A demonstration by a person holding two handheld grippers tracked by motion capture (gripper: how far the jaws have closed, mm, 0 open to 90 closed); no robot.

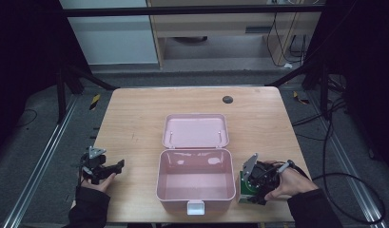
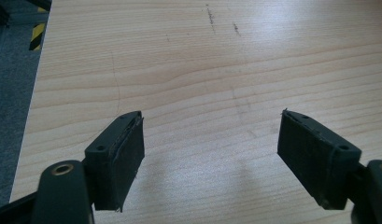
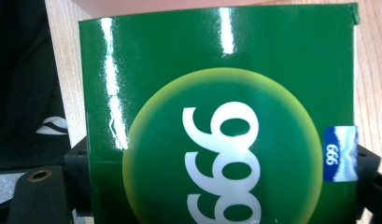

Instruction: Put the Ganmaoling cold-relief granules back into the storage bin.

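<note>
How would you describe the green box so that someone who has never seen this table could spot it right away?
Find the open pink case in the middle of the wooden table. Just beyond its right wall, near the table's front edge, the right gripper holds the green box. It is the only green thing here, glossy, with a yellow-rimmed circle and large white digits on its face.

A pink box [image 1: 196,180] sits open at the counter's centre, lid [image 1: 196,130] flat at its 12 o'clock. A glossy green carton [image 3: 216,116] marked 999 stands at its 3 o'clock.
</note>
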